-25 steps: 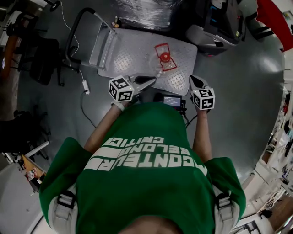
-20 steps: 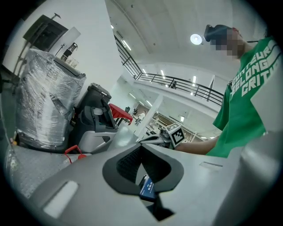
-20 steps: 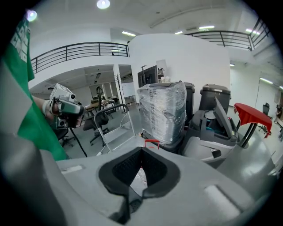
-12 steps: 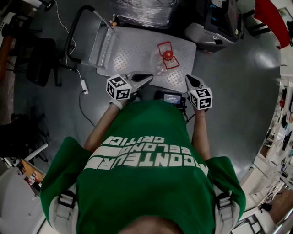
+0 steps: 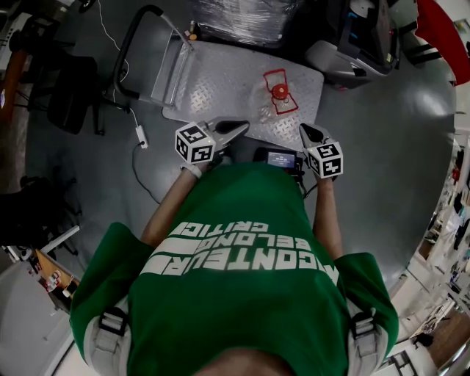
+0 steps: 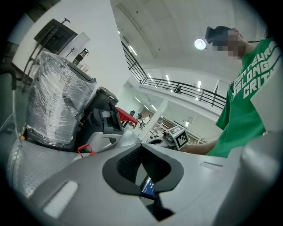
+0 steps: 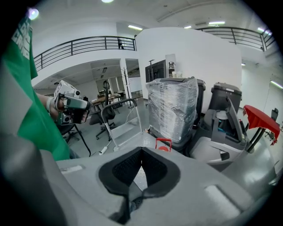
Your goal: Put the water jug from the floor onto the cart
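Observation:
The clear water jug with its red cap and red handle stands upright on the metal cart, toward its right side. Both grippers hover in front of the person's chest by the cart's near edge, apart from the jug. My left gripper is shut and holds nothing. My right gripper is shut and empty too. In the right gripper view the jug's red handle shows just beyond the closed jaw tips. In the left gripper view the closed jaws hide most of the jug; only its red handle shows.
The cart's push handle rises at its left end. A plastic-wrapped bin and a grey machine stand behind the cart. An office chair and a cable with a white plug lie at the left on the grey floor.
Both shut grippers have drifted a little with the person along the cart's near edge. The jug stays upright on the cart.

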Available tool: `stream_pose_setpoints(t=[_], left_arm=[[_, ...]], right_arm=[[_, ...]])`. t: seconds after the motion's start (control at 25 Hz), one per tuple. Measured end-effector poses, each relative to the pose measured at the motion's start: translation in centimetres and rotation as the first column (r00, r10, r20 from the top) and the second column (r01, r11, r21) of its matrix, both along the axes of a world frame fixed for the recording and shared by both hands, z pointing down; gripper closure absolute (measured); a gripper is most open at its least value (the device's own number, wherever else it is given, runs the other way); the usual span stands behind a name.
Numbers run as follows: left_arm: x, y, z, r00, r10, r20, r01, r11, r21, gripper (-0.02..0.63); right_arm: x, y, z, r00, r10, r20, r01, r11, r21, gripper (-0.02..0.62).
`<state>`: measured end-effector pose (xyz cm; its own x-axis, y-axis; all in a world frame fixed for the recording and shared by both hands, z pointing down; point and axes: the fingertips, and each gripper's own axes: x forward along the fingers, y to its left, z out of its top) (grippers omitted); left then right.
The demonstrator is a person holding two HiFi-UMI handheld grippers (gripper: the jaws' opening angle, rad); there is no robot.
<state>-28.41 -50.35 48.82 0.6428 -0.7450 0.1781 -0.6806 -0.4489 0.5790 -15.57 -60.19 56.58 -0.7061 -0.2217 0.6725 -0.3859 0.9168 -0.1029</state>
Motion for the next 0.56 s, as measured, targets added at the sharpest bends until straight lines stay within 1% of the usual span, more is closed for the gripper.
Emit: stream_pose_setpoints(t=[0.32,0.56], left_arm=[[-1.0,0.4,0.1,0.999,-0.040,0.002,0.040,0.999,-0.001,0.594],[-0.9,0.6,0.1,0.999,-0.045,0.003,0.045,0.999,0.000,0.594]], right_arm=[[-1.3,0.4,0.8,0.998,-0.054,-0.013,0.054,0.998,-0.015,0.601],[-1.6,0.4,1.2,0.996,-0.080,-0.030,0.080,0.997,-0.013,0.601]])
